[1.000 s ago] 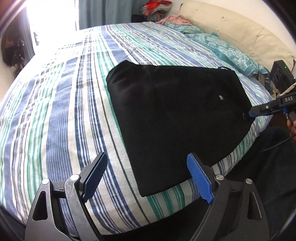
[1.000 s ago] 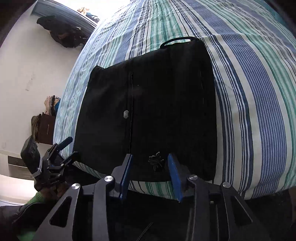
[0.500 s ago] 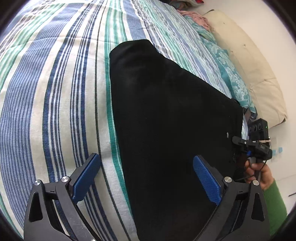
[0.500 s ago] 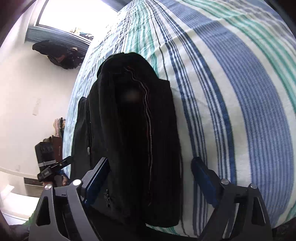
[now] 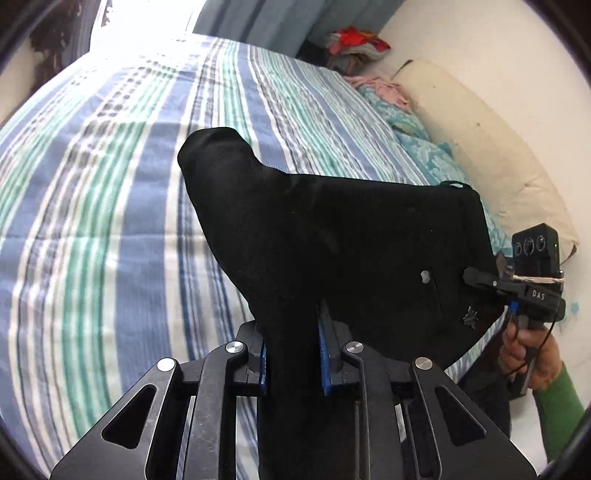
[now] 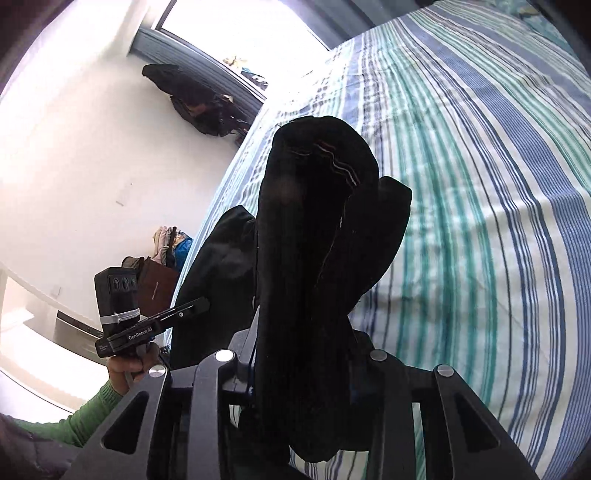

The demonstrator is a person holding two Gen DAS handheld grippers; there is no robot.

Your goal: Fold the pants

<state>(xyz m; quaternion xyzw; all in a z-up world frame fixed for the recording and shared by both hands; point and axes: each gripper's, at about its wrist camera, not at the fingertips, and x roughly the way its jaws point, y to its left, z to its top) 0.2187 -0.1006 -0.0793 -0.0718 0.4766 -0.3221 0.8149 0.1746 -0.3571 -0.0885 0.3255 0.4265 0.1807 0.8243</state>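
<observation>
The black pants (image 5: 332, 236) are folded into a thick bundle and lifted off the near edge of the striped bed (image 5: 110, 206). My left gripper (image 5: 291, 362) is shut on one near corner of the bundle, cloth filling the gap between its blue pads. My right gripper (image 6: 299, 369) is shut on the other near corner, and the cloth (image 6: 317, 236) stands up in front of its camera. The right gripper also shows in the left wrist view (image 5: 476, 277), clamped on the pants' right edge. The left gripper shows in the right wrist view (image 6: 199, 304).
A cream bolster (image 5: 480, 155) and teal pillows (image 5: 424, 147) lie along the right side of the bed. A pile of clothes (image 5: 354, 44) sits at the far corner. A window (image 6: 229, 33) and hanging dark clothes (image 6: 192, 99) are on the wall.
Both grippers went from open beside the pants to shut on their near edge. The pants' near side has risen off the bed and bunched up.
</observation>
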